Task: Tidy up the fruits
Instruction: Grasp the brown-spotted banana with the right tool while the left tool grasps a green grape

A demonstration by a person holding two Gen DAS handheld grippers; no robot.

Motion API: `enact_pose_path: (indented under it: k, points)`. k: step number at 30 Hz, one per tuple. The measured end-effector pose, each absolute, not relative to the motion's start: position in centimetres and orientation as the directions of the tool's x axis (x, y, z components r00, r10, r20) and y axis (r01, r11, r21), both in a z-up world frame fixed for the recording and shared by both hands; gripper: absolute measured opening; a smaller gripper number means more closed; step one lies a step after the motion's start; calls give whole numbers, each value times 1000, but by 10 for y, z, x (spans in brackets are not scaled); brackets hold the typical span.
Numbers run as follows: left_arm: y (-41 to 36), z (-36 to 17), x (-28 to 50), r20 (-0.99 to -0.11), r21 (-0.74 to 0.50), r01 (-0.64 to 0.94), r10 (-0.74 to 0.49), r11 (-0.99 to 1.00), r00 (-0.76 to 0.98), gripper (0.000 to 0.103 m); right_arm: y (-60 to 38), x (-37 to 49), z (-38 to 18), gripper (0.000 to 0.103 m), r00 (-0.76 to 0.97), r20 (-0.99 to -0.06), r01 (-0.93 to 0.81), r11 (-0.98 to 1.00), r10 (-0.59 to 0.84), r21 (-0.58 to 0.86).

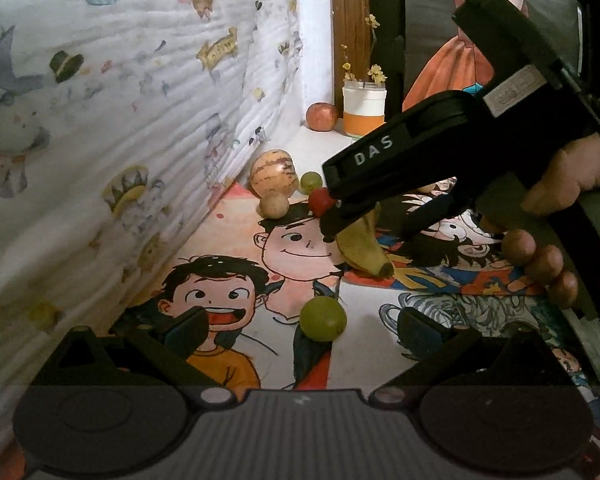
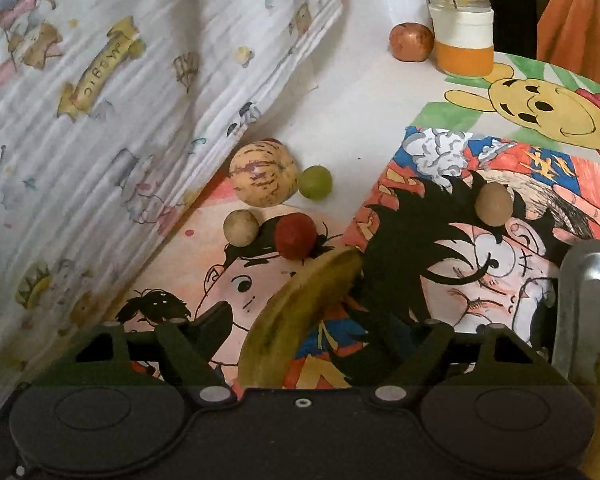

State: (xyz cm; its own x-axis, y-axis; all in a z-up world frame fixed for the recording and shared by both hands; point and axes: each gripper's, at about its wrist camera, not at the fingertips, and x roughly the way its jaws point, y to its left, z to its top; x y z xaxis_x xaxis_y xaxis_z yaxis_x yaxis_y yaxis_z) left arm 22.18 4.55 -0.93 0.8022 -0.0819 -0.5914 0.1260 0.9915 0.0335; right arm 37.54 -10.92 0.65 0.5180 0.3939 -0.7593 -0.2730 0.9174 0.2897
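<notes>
A: Sorted yet?
B: Barely. Still loose on the cartoon-covered table [image 2: 372,120]: striped cream melon-like fruit [image 2: 263,173], yellow-brown banana [image 2: 296,316] between the right hand-held gripper [image 2: 312,330]'s parted, untouching jaws; round green grape [image 1: 323,318] before the left hand-held gripper [image 1: 300,330], also apart, empty.

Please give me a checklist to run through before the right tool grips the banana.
1. Banana lies between the right tool's fingers: ok.
2. Pads pressing on the banana: not ok; a gap shows beside the left finger.
3. Red fruit clear of the fingers: ok; it sits at the banana's far tip.
4. Left tool out of the way: ok; it is open, with a green grape between its fingers, apart from the banana.
5. Room in the metal tray: cannot tell; only a corner shows.
</notes>
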Motion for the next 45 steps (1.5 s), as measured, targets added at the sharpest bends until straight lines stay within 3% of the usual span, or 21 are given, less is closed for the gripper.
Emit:
enact_pose_path:
  k: [7, 13, 17, 21, 23, 25, 29, 33, 45]
  points:
    - [44, -10, 223, -587, 32, 133, -89, 991, 804, 101, -98, 374, 7, 58, 535, -762, -314, 923, 364, 220]
    - [48, -10, 224, -588, -2, 133, -109, 991, 802, 89, -102, 375, 6, 54, 537, -753, -312, 919, 379, 241]
    - [47, -11, 226, -590, -12, 142, -121, 990, 798, 80, -99, 375, 6, 57, 536, -754, -315, 919, 379, 237]
    - [46, -14, 231, -611, -35, 143, -135, 989, 780, 60, -91, 374, 6, 60, 547, -755, -329, 922, 361, 202]
    - [47, -14, 232, -614, -42, 139, -135, 989, 778, 57, -87, 373, 5, 59, 557, -755, -337, 925, 346, 175]
    - [48, -14, 232, -614, -47, 141, -140, 989, 777, 46, -87, 373, 5, 47, 571, -752, -330, 931, 329, 157]
    - [49, -13, 231, -612, -74, 161, -172, 984, 772, 28, -102, 375, 4, 42, 559, -741, -300, 924, 372, 237]
    - [49, -12, 229, -615, -85, 151, -171, 985, 770, 27, -112, 371, 5, 33, 522, -732, -288, 899, 437, 331]
    - [49, 9, 199, -615, -136, 110, -171, 985, 770, 27, -153, 320, 22, 32, 509, -674, -287, 844, 535, 453]
